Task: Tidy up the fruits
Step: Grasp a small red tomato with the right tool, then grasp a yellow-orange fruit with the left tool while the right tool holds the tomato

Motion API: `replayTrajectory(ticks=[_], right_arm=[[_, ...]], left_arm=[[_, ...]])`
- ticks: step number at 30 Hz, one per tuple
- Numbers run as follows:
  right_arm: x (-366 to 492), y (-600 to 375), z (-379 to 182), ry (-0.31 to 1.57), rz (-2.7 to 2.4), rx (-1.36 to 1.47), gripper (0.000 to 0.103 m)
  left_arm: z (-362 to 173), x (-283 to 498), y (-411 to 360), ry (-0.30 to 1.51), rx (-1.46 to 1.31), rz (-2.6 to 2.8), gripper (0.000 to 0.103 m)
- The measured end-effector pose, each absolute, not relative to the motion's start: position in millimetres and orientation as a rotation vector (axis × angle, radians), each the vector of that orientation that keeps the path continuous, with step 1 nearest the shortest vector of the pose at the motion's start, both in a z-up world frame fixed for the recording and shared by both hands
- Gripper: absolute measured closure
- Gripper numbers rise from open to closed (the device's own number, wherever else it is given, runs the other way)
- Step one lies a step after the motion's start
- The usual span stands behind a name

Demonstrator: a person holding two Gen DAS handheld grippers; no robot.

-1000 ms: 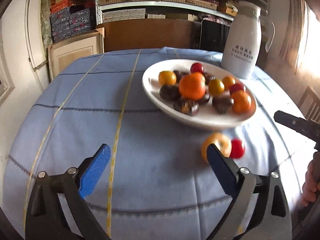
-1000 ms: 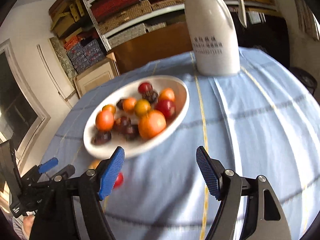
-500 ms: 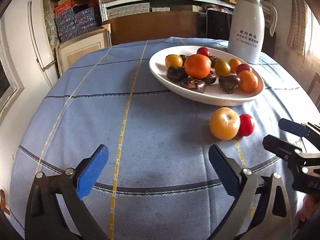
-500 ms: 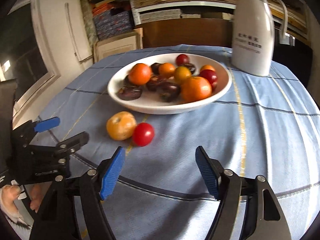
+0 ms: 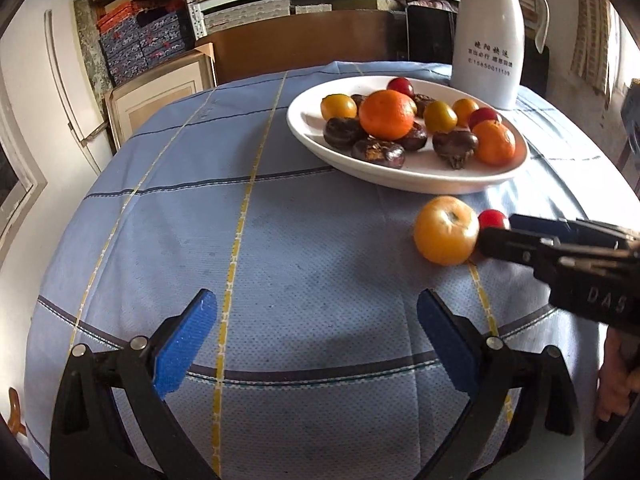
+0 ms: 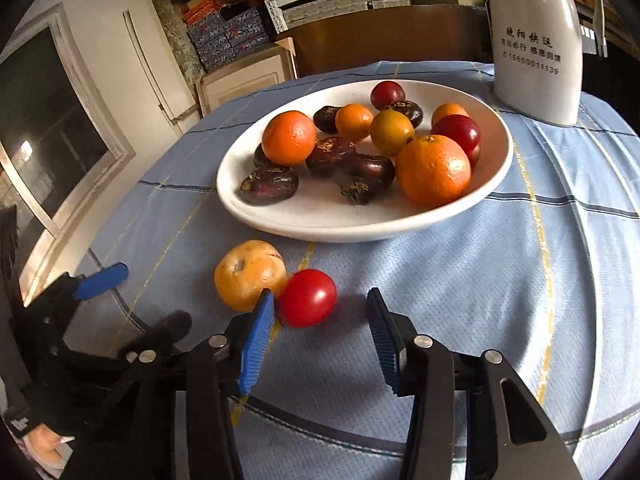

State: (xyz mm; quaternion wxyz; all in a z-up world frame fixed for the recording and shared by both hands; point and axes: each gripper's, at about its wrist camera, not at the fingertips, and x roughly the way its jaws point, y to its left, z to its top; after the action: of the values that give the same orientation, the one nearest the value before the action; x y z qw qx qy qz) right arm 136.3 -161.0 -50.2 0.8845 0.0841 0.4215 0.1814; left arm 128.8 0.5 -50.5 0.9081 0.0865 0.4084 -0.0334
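A white plate (image 6: 494, 168) holds oranges, small red and yellow fruits and dark chestnut-like fruits. In front of it on the blue cloth lie a yellow-orange persimmon (image 6: 248, 274) and a red tomato (image 6: 307, 297), touching. My right gripper (image 6: 320, 332) is open, its fingers on either side of the tomato's near edge, the left pad close to it. In the left wrist view the plate (image 5: 400, 172), the persimmon (image 5: 445, 235) and the tomato (image 5: 493, 219) show, with the right gripper (image 5: 500, 232) reaching in from the right. My left gripper (image 5: 316, 332) is open and empty over the cloth.
A white thermos jug (image 6: 536, 40) stands behind the plate at the back right, also in the left wrist view (image 5: 490, 36). The round table's edge drops off on the left. Shelves with boxes (image 5: 140, 40) stand behind the table.
My right gripper has moved forward and down to the red tomato and narrowed its opening. My left gripper has drawn back a little and stays open.
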Motion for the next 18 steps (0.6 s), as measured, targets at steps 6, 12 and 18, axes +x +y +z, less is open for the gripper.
replayTrajectory(ticks=[6, 12, 18], right_arm=[[127, -166, -42, 0.857, 0.356, 0.133, 0.074], [116, -202, -24, 0.805, 0.256, 0.204, 0.074], [118, -225, -24, 0.805, 0.218, 0.285, 0.074]], left_arm=[[-49, 124, -12, 0.822, 0.204, -0.121, 0.005], [-49, 131, -41, 0.816, 0.220, -0.188, 0.005], [-46, 146, -52, 0.808, 0.183, -0.173, 0.005]])
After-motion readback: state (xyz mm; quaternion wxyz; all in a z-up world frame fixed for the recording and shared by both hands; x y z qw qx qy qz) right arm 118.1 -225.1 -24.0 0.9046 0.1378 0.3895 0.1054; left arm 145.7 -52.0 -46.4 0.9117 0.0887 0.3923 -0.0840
